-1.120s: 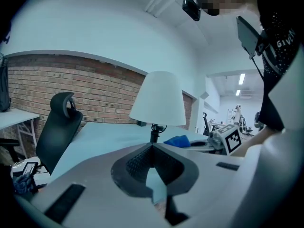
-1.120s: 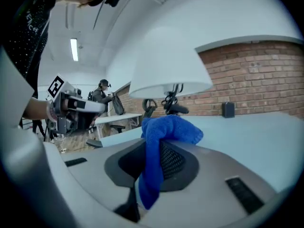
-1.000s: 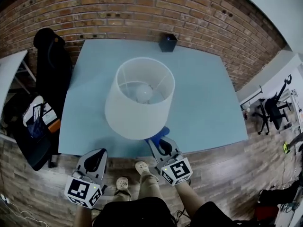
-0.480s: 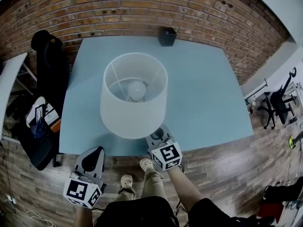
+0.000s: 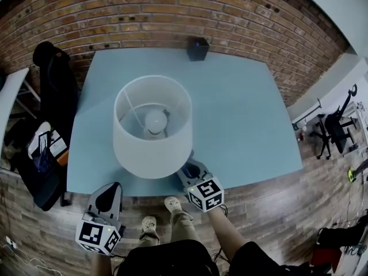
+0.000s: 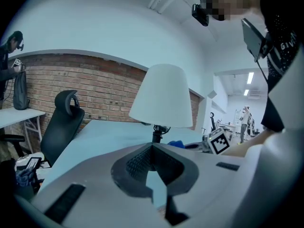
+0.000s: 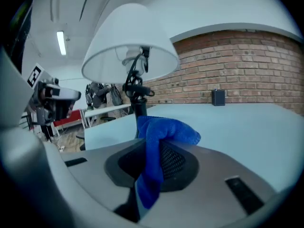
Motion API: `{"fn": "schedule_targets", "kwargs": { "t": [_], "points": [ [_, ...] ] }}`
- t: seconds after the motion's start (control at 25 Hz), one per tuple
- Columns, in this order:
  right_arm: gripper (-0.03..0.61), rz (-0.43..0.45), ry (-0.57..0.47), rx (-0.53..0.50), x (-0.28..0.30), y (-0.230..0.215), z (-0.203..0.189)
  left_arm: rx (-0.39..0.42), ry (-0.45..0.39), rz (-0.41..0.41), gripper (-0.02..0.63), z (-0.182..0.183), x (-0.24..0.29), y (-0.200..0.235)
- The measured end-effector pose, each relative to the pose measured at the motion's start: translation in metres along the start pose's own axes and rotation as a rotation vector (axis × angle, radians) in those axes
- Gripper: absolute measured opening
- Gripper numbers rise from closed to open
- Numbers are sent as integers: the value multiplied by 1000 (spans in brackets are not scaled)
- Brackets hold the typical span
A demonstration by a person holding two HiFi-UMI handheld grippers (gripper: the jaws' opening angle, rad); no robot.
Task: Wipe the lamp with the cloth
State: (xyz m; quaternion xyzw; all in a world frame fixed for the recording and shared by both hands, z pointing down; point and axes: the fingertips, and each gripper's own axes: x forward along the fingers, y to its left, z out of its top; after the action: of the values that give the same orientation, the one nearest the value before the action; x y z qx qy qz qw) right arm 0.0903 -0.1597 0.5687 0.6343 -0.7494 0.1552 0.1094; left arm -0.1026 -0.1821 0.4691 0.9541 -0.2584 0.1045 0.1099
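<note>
Cloth part looked sorted: the right gripper (image 5: 188, 167) had its jaws clamped on the blue cloth (image 7: 161, 137), parked at the 5 o'clock edge of the white shade (image 5: 150, 154) in the head view, with the lamp (image 6: 161, 96) standing mid-tabletop (image 5: 247, 114). In the right gripper view the cloth sat near the black stem (image 7: 138, 106), but I couldn't tell if it was touching. Left gripper (image 5: 108, 190) hung off the tabletop around 7 o'clock, jaws closed on nothing. My guess: grabbing was done, actual wiping was barely going or about to start, so shade and stem were pretty much all left.
</note>
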Motion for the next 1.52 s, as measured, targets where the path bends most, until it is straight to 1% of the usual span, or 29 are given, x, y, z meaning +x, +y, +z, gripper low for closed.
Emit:
{"fn": "schedule_targets", "kwargs": {
  "t": [0.12, 0.24, 0.32, 0.36, 0.44, 0.52, 0.6, 0.68, 0.8, 0.92, 1.04, 1.2, 1.28, 1.4, 1.44, 1.48, 1.52],
  "points": [
    [60, 84, -128, 72, -22, -18, 32, -2, -22, 53, 8, 10, 7, 7],
    [60, 207, -258, 152, -34, -40, 72, -11, -35, 129, 8, 16, 12, 14],
    [60, 276, -311, 199, -30, -58, 95, -25, -51, 190, 8, 21, 15, 18],
    [60, 302, -320, 216, -25, -66, 102, -31, -60, 221, 8, 24, 16, 19],
    [58, 361, -317, 237, -8, -75, 112, -37, -76, 278, 8, 29, 18, 22],
    [58, 441, -315, 264, 13, -75, 120, -37, -87, 327, 8, 32, 21, 25],
    [60, 533, -306, 308, 32, -67, 123, -35, -90, 374, 8, 33, 22, 27],
    [58, 617, -272, 326, 47, -55, 118, -37, -91, 418, 8, 33, 22, 28],
    [60, 709, -199, 292, 64, -37, 104, -49, -94, 471, 8, 34, 24, 31],
    [58, 769, -105, 244, 75, -21, 82, -60, -91, 504, 8, 31, 27, 31],
    [60, 778, 7, 148, 86, -12, 56, -60, -82, 520, 9, 30, 30, 29],
    [58, 726, 102, 81, 105, -18, 43, -50, -74, 541, 8, 28, 31, 32],
    [58, 658, 156, 1, 113, -28, 37, -52, -78, 549, 8, 29, 31, 31],
    [60, 514, 215, -157, 124, -53, 28, -53, -85, 555, 8, 30, 29, 32],
    [60, 477, 227, -186, 127, -60, 26, -54, -86, 556, 8, 29, 28, 32],
    [60, 449, 236, -194, 128, -67, 24, -56, -86, 559, 8, 27, 27, 33],
    [60, 429, 241, -180, 129, -72, 24, -59, -86, 563, 8, 25, 25, 35]
  ]
}}
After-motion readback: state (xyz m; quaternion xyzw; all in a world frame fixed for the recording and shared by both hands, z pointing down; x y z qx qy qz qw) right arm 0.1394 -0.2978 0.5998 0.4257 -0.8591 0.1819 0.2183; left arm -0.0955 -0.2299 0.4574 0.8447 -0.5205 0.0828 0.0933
